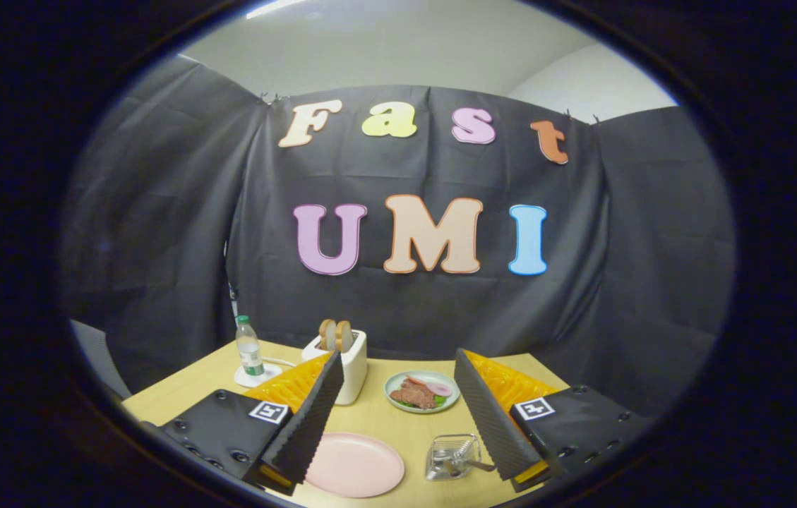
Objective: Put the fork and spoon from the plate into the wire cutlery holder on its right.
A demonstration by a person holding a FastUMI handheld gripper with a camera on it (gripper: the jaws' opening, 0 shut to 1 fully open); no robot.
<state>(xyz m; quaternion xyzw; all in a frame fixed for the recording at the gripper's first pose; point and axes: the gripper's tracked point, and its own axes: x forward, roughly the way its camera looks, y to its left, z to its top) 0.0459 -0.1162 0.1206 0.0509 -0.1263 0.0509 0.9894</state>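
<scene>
My gripper is open and held above the wooden table, with nothing between its fingers. Its black ridged pads spread wide. Below and between the fingers lies a pink plate, whose visible face is bare. To the plate's right, close to the right finger, stands the wire cutlery holder. Metal cutlery rests in the holder, with handles poking out towards the right finger.
A white toaster with two bread slices stands beyond the left finger. A water bottle on a white coaster is further left. A small green plate of food sits beyond the holder, near the black cloth wall.
</scene>
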